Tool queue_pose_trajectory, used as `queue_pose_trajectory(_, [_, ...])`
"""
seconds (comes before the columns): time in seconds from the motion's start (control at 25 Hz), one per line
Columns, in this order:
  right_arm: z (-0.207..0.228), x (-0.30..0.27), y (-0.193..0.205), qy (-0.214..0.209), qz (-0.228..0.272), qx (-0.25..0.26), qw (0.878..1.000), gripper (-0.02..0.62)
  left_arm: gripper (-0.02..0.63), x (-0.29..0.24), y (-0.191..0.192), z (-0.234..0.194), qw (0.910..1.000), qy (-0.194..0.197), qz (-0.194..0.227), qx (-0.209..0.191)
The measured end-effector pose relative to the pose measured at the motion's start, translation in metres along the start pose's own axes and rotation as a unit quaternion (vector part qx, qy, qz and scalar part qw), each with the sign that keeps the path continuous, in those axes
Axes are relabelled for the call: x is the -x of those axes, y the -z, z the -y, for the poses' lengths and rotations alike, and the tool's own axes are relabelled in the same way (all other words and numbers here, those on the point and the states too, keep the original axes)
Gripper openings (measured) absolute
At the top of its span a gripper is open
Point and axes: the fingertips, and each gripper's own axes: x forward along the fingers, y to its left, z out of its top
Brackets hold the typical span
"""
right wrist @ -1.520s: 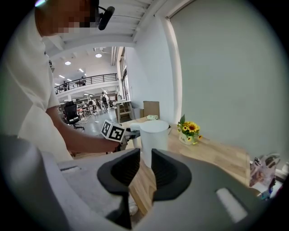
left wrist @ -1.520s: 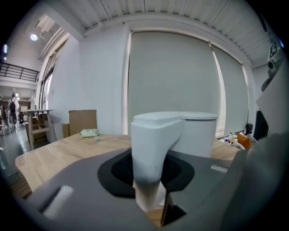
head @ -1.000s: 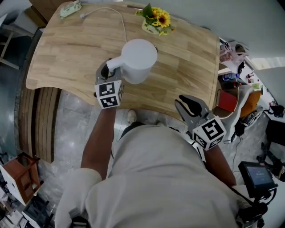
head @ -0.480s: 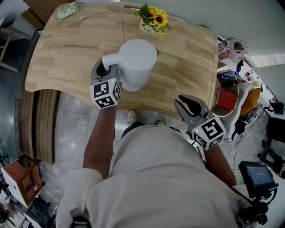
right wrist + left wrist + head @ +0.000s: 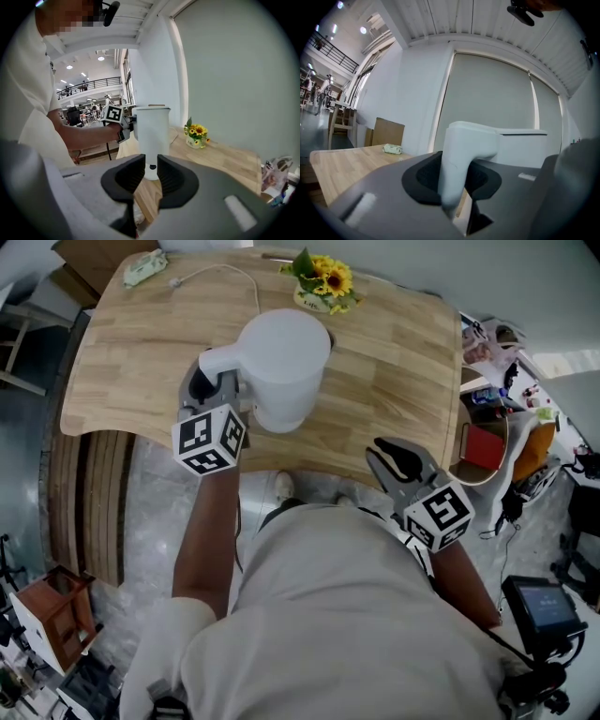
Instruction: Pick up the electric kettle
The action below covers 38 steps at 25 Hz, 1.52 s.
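White electric kettle has its lid on, so no clue what's inside. The left gripper is clamped tight on its handle, holding it over the near part of the wooden table, close to the front edge. A little pot of sunflowers sits at the far edge just beyond it, with plenty of bare wood on either side. The right gripper hangs off the near edge, jaws a sliver apart with nothing in them. Versus a second ago, the kettle and left gripper have come up toward the head camera, and the right one hasn't budged.
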Motion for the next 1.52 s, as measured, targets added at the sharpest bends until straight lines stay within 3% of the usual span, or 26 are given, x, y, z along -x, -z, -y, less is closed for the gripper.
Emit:
queue_pose_trajectory(0.4, [-0.005, 0.0, -0.001, -0.028, 0.009, 0.008, 1.0, 0.067, 0.106, 0.041, -0.034, -0.015, 0.9991, -0.037, 0.019, -0.003])
queue_pose_trajectory(0.8, [-0.016, -0.004, 0.0, -0.089, 0.007, 0.033, 0.995, 0.067, 0.106, 0.108, -0.054, -0.04, 0.9936, -0.107, 0.035, -0.011])
queue_pose_trajectory(1.08, [-0.024, 0.001, 0.004, -0.136, 0.006, 0.055, 0.989, 0.067, 0.106, 0.173, -0.055, -0.05, 0.9853, -0.166, 0.041, -0.004])
queue_pose_trajectory(1.52, [-0.039, 0.018, 0.023, -0.201, 0.005, 0.083, 0.976, 0.067, 0.106, 0.283, -0.054, -0.038, 0.9649, -0.257, 0.054, -0.009])
